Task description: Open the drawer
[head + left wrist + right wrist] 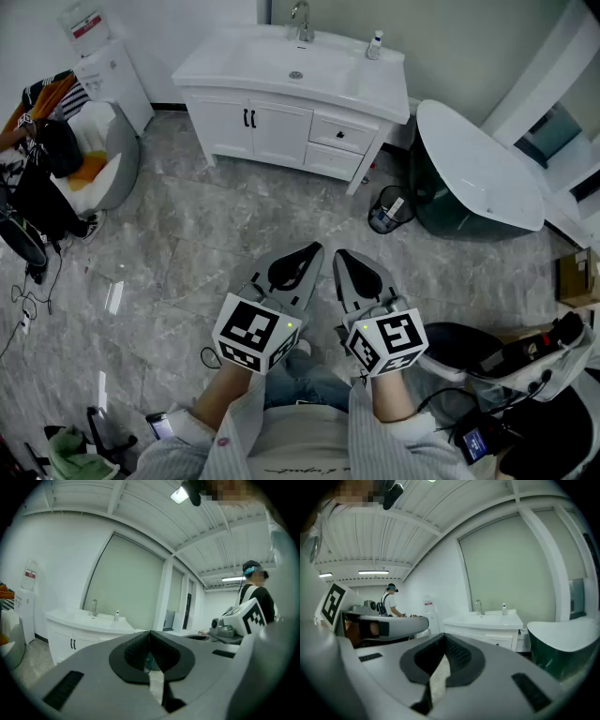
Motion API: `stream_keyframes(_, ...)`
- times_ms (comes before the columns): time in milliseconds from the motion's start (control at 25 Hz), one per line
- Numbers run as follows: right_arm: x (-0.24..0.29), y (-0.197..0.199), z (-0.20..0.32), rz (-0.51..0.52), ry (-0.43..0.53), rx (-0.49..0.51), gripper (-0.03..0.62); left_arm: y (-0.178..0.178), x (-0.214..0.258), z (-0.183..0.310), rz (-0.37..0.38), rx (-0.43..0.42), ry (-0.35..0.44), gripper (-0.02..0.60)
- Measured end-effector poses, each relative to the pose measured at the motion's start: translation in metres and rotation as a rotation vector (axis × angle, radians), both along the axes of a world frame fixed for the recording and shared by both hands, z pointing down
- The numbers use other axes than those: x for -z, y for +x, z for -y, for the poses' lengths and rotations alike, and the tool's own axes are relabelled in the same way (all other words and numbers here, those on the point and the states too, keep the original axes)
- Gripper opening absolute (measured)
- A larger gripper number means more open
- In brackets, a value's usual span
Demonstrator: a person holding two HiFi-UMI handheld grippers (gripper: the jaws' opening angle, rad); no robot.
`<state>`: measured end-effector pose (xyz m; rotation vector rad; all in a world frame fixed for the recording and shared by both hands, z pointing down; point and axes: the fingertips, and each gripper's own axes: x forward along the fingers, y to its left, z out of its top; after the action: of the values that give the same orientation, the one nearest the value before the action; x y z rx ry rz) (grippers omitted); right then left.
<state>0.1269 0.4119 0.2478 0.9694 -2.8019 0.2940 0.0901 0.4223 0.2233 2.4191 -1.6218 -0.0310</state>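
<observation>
The drawer (341, 136), with a black knob, sits shut in the right part of the white vanity (281, 70) by the far wall. A dark bin (386, 210) and a green tub (473, 178) stand to its right. Well apart from it, over the grey floor (187, 253), the left gripper (312, 249) and right gripper (341, 257) are side by side, each with jaws pressed together on nothing

Head view steeply down on the floor (187, 244), both gripper views low, near level, all sharing the far vanity (281, 131).
</observation>
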Motion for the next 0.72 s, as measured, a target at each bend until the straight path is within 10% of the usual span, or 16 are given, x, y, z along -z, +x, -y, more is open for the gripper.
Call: stream_keyframes(720, -0.004, -0.022, 0.023, 0.021, 0.004, -0.102, 0.009, -0.04, 0.0, 0.017, 0.022, -0.056, 0.027, 0.017)
